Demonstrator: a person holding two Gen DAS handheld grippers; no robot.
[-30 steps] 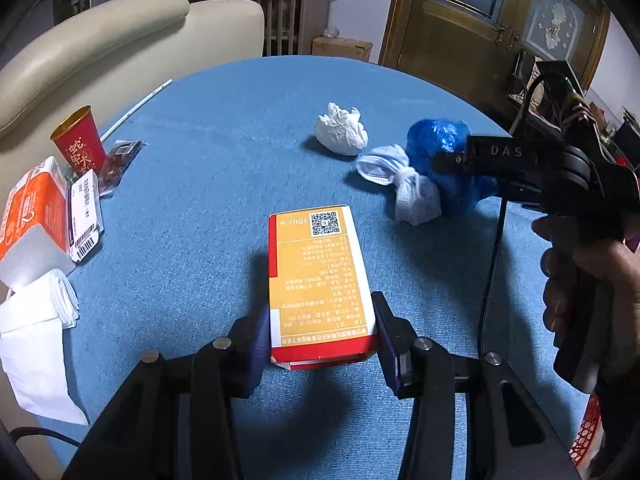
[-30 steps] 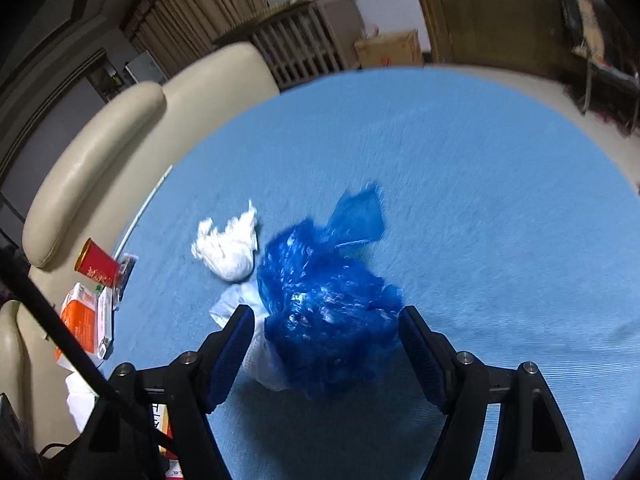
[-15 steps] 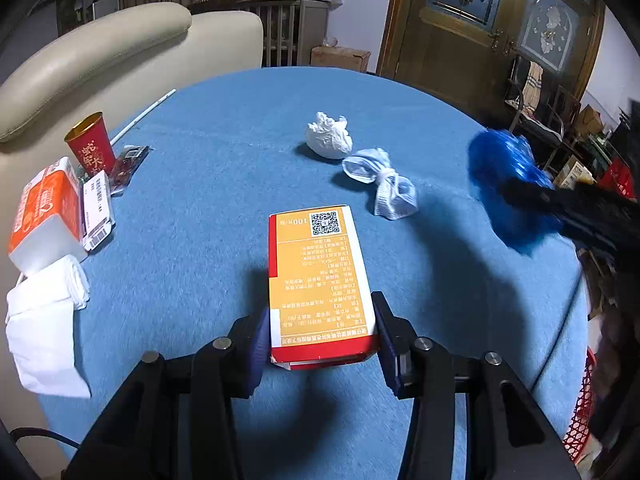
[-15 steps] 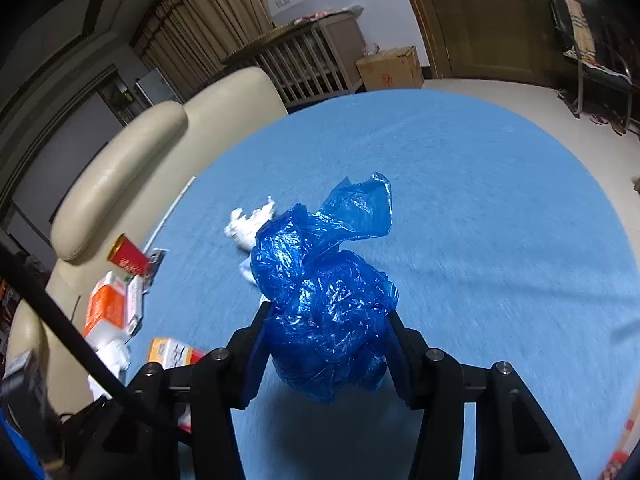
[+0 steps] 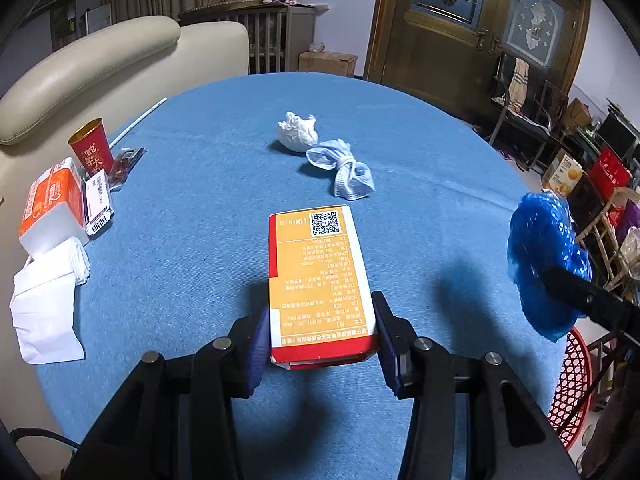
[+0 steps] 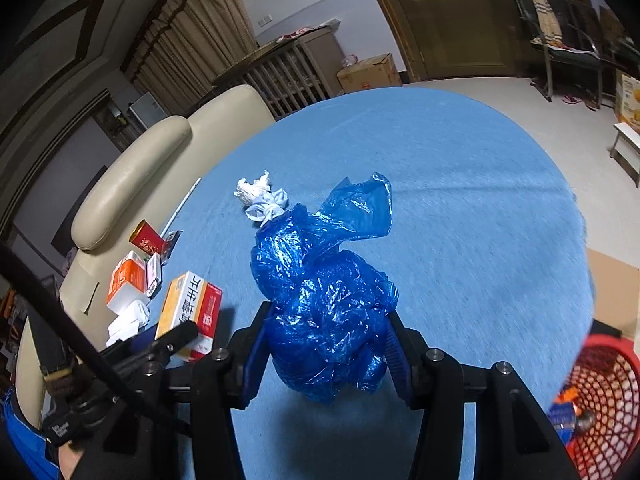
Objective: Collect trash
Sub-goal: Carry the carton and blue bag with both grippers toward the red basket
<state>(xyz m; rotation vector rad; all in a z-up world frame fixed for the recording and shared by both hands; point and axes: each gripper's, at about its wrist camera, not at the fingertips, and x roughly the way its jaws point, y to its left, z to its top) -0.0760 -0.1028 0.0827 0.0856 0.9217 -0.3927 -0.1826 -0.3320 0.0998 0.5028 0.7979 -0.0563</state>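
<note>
Across the blue surface (image 5: 200, 184), each gripper was clamped: left gripper (image 5: 322, 334) on the orange box (image 5: 320, 276), right gripper (image 6: 326, 354) carrying the blue bag (image 6: 324, 300); next, probably release over the red basket (image 6: 600, 404).

Blue-cloth table (image 5: 208, 184), w/ crumpled tissue (image 5: 297, 133), face mask (image 5: 344, 169), red cup (image 5: 90, 152), tissue pack (image 5: 50, 204)

Crumpled blue bag (image 6: 326, 312), orange box (image 5: 320, 280)

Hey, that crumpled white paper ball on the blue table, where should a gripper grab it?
Grip the crumpled paper ball across its rounded middle, coming down from above. It lies low on the table, and the knotted white bag crowds its near-right side.
</note>
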